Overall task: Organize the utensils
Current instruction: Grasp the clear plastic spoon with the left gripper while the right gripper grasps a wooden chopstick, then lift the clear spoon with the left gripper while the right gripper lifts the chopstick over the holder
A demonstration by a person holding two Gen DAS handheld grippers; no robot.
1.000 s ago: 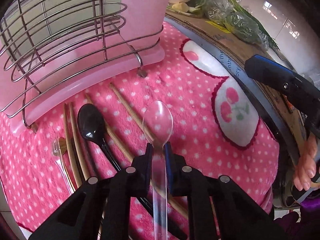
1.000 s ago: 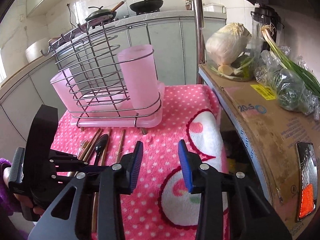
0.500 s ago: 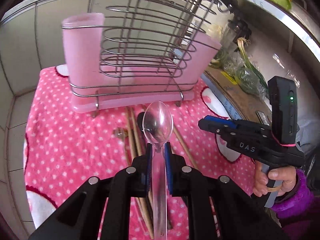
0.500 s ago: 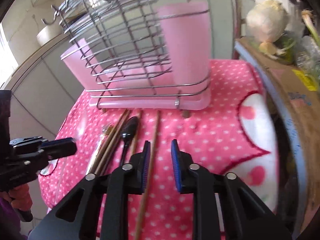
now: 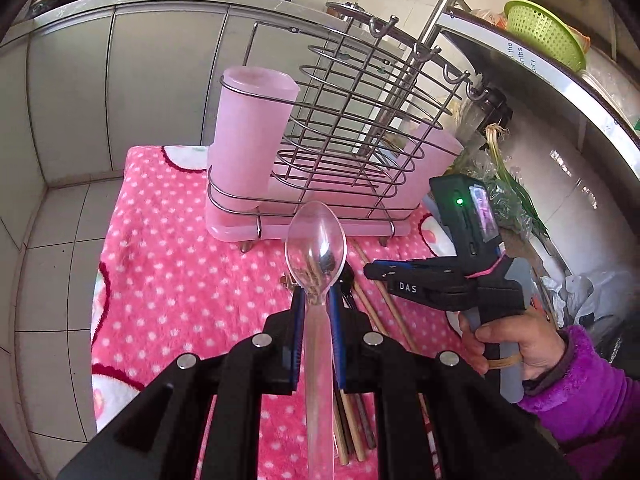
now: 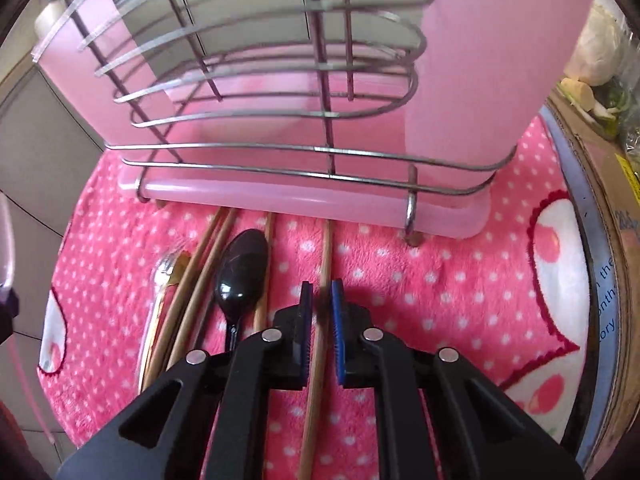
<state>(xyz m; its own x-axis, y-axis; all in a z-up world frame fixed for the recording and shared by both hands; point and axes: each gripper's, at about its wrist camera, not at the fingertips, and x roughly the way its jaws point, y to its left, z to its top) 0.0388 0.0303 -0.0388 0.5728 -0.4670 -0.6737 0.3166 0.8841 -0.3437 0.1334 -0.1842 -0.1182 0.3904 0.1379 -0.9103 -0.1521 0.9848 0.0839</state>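
Left claw [image 5: 316, 312] clamps clear spoon [image 5: 316, 246], bowl forward; right claw [image 6: 320, 300] straddles lengthwise chopstick [image 6: 325, 256], apart.

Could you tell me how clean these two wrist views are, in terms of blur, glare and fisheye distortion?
Left wrist view: the clear spoon in the left gripper is sharp, with pale reflections in its bowl; cabinet edges bow strongly. Right wrist view: the wire rack is streaked with motion blur, while the black spoon shows small glints and the chopstick between the right gripper's fingers reads clearly.
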